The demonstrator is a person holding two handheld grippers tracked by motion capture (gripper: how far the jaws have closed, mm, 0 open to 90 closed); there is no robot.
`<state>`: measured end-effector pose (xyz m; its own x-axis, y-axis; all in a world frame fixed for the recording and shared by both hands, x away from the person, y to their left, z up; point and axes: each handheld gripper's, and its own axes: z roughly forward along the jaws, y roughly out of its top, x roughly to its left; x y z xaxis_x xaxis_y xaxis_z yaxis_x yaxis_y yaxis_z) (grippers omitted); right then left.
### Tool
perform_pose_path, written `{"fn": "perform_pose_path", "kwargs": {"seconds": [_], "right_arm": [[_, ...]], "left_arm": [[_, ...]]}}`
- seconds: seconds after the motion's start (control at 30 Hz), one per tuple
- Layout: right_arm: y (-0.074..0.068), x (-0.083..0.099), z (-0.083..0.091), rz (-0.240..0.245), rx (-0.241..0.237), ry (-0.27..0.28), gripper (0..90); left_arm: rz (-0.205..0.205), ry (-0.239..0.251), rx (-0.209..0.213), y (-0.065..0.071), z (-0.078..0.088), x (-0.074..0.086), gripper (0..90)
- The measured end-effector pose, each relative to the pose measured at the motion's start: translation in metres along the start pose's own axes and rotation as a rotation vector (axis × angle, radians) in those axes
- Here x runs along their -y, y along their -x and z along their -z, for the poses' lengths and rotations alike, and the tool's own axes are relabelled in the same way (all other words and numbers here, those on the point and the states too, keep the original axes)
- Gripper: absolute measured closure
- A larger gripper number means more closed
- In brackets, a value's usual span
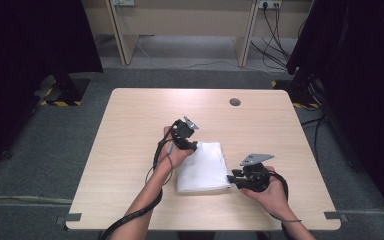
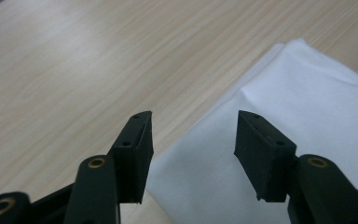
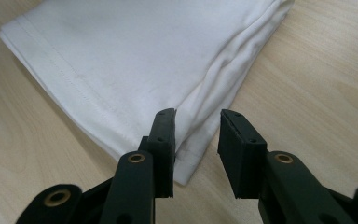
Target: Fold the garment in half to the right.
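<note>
Folded white cloth (image 1: pixel 203 167) lying flat near the middle of the wooden table (image 1: pixel 130 115), slightly toward the near edge, between the two hands.

Left gripper (image 1: pixel 194 146) at the cloth's far-left corner, held in the left hand (image 1: pixel 172 152). In the left gripper view: jaws standing apart, nothing pinched; cloth (image 2: pixel 303 116) beneath and between them, folded edge running diagonally, bare table to the left.

Right gripper (image 1: pixel 232 177) at the cloth's near-right corner, held in the right hand (image 1: pixel 270 192). In the right gripper view: jaws parted with a narrow gap, straddling the corner of the cloth (image 3: pixel 135 60); pads not pressing on fabric. Hemmed edge with stitching visible along the left, stacked folds along the right.

Small dark round grommet (image 1: pixel 235 102) set in the far table top.
</note>
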<state>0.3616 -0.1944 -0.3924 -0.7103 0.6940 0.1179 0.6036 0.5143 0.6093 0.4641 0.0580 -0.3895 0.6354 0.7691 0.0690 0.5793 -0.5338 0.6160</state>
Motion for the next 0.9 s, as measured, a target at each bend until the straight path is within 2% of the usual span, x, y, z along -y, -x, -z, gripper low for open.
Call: {"fn": "perform_pose_path", "kwargs": {"seconds": [0.17, 0.33, 0.47, 0.57, 0.67, 0.77, 0.9], "right_arm": [[-0.001, 0.002, -0.002, 0.004, -0.003, -0.006, 67.1], [-0.001, 0.002, -0.002, 0.001, -0.003, -0.005, 67.0], [0.0, -0.002, 0.006, -0.009, -0.006, 0.026, 66.0], [0.002, -0.003, 0.01, -0.01, -0.01, 0.038, 65.3], [0.0, -0.001, 0.009, -0.008, -0.018, 0.03, 64.2], [-0.001, 0.0, 0.01, -0.012, -0.038, 0.031, 63.3], [-0.002, -0.002, 0.011, -0.007, -0.047, 0.031, 62.8]], "left_arm": [[0.018, -0.011, 0.004, 0.001, -0.014, 0.005, 46.6], [0.004, -0.007, -0.007, 0.002, -0.013, 0.003, 46.4], [-0.012, 0.025, 0.003, 0.002, 0.003, 0.004, 45.9], [-0.016, 0.044, 0.014, 0.002, 0.017, 0.012, 45.5], [-0.029, 0.061, 0.048, 0.005, 0.031, 0.026, 45.7], [-0.074, 0.081, 0.109, 0.014, 0.046, 0.044, 45.7], [-0.105, 0.094, 0.132, 0.029, 0.063, 0.068, 43.2]]}}
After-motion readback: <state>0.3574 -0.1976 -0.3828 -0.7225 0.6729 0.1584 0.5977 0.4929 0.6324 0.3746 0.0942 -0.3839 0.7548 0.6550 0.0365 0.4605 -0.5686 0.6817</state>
